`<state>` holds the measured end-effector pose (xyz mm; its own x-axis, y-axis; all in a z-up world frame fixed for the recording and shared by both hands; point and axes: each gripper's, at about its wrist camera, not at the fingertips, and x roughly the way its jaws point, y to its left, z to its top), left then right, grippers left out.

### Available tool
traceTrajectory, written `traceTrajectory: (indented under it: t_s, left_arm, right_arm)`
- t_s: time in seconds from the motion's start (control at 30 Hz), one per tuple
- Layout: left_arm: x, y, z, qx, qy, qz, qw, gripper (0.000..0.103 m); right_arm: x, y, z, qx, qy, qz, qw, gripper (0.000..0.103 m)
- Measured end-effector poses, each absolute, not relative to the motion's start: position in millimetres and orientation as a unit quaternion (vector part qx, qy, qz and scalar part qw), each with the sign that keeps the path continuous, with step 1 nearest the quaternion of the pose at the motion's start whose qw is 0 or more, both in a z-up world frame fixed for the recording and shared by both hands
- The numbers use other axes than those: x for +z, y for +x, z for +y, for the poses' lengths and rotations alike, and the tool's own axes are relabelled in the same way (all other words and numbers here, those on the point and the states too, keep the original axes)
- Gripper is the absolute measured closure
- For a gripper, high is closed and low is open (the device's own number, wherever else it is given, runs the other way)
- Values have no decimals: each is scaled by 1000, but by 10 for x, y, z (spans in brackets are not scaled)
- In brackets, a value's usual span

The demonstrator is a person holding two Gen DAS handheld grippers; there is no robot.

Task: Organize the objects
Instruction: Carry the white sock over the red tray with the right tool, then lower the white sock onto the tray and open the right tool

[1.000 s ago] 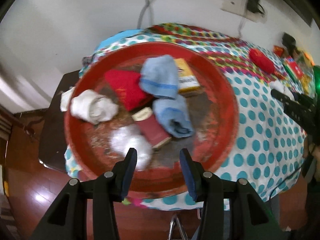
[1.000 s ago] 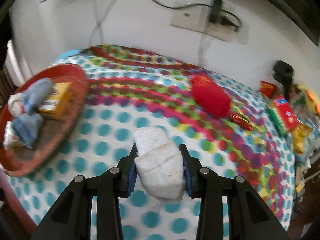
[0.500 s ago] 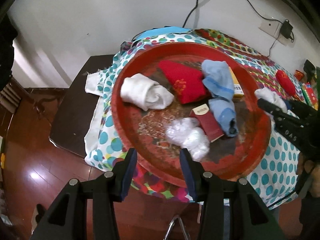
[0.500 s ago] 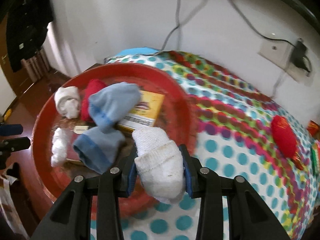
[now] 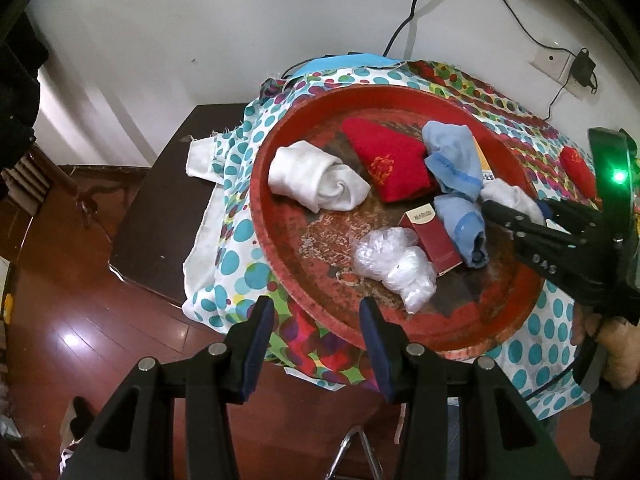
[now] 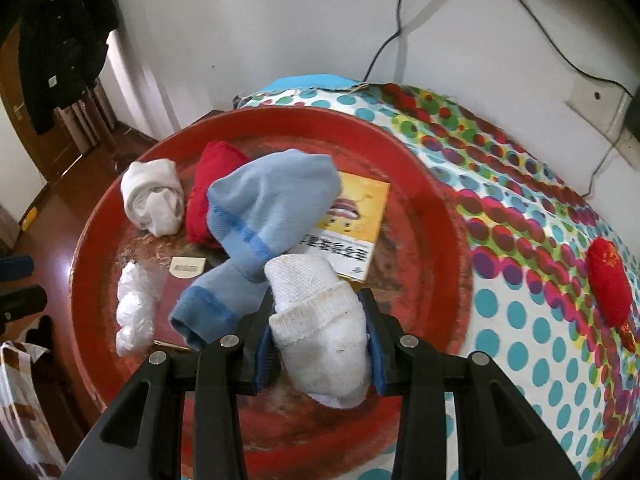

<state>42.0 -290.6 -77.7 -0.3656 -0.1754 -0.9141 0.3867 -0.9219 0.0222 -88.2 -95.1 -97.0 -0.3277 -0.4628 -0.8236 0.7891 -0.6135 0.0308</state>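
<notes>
A round red tray (image 5: 276, 256) (image 6: 436, 208) sits on a polka-dot cloth. In it lie a rolled white sock (image 5: 316, 176) (image 6: 152, 196), a red pouch (image 5: 388, 160) (image 6: 212, 184), two blue socks (image 5: 452, 160) (image 6: 272, 204), a dark red box (image 5: 434, 240), a yellow box (image 6: 356, 220) and a clear plastic wad (image 5: 396, 264) (image 6: 134, 312). My right gripper (image 6: 320, 332) is shut on a white sock (image 6: 320, 320) (image 5: 508, 196) held over the tray's near side. My left gripper (image 5: 316, 320) is open and empty, off the tray's front edge.
A second red pouch (image 6: 608, 284) (image 5: 576, 172) lies on the cloth (image 6: 520, 320) right of the tray. A dark wooden table (image 5: 160, 216) and wood floor (image 5: 60, 320) lie left. A wall socket with cables (image 5: 560, 64) is behind.
My right gripper has carried the white sock leftward from the open cloth to over the tray. My left gripper has drawn back and to the left, away from the tray.
</notes>
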Motion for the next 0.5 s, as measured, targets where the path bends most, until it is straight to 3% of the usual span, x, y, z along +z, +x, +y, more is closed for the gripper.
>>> traceTrajectory:
  t_s: [0.3,0.4,0.5]
  left_arm:
    - [-769,390,-2872,-817,543,94,172,58]
    - [-783,357,-2837,-816,545,93,168,58]
    - [-770,313,-2749,-819,544,88,159,58]
  right_arm:
    - [-992,-857,-1085,-790,425,191,399,63]
    - [-938,-889,-1007,-796,421,185,394,54]
    - [-817,-915,-876,-804,409,175,394,38]
